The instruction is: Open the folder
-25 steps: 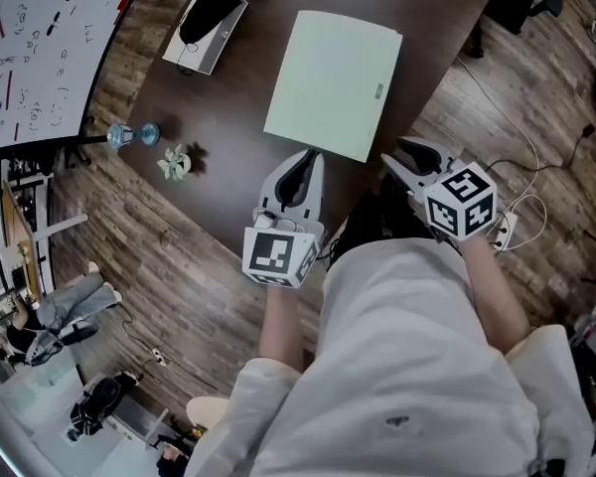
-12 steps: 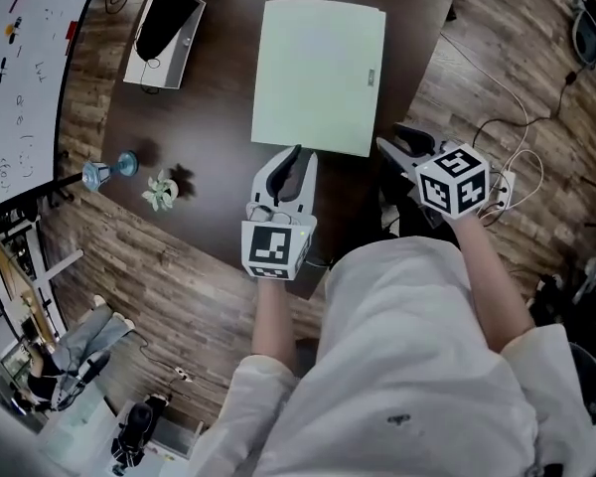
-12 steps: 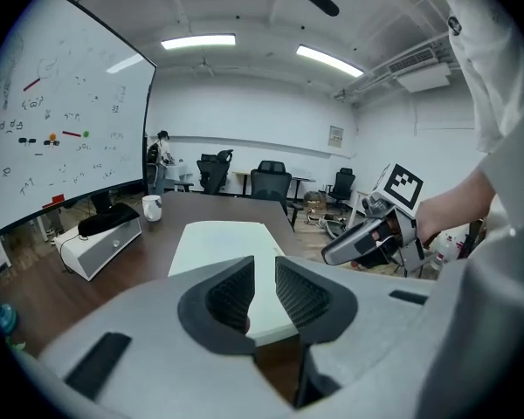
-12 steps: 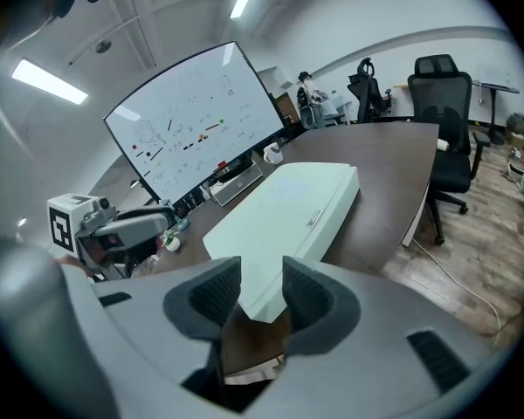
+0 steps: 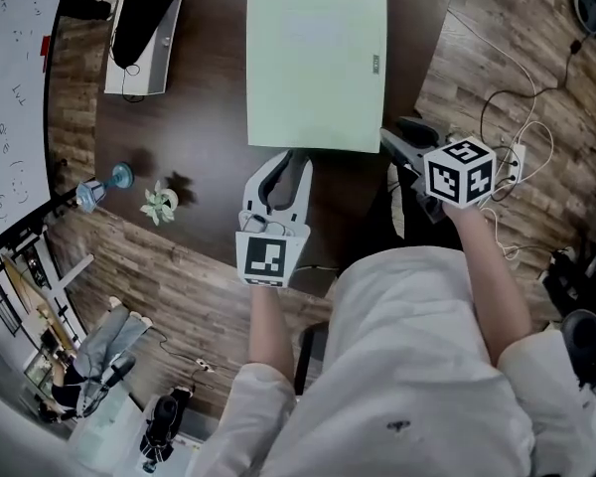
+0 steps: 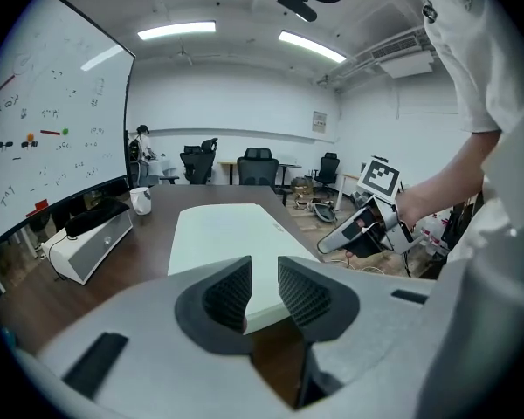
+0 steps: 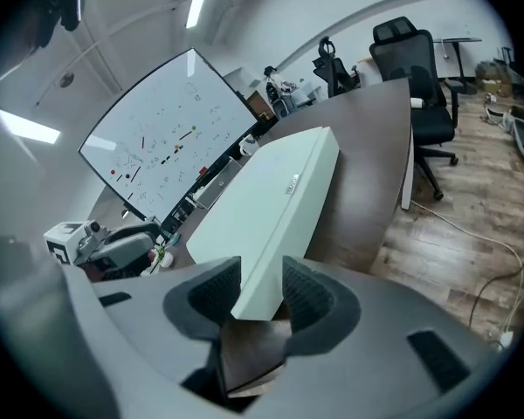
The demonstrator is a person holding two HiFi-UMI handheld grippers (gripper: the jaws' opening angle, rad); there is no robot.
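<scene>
A pale green folder [image 5: 316, 66] lies shut and flat on the dark brown table [image 5: 199, 127]. My left gripper [image 5: 291, 157] hovers just short of the folder's near edge, left of its middle. Its jaws are opening, and nothing is between the pads. In the left gripper view the folder [image 6: 223, 234] stretches away beyond the left gripper [image 6: 264, 273]. My right gripper [image 5: 388, 140] is at the folder's near right corner, open. In the right gripper view that corner of the folder [image 7: 271, 195] shows in the gap of the right gripper [image 7: 262, 273], with the pads off it.
A white box with a black item on it [image 5: 139, 28] sits at the table's far left. A small plant ornament [image 5: 159, 204] and a blue object [image 5: 99, 187] stand near the left edge. A whiteboard [image 5: 10, 58] is left; cables and a power strip [image 5: 517, 162] lie on the floor right.
Both grippers have dropped toward the folder's near edge. The left gripper's jaws, together before, now stand apart. The folder has not moved.
</scene>
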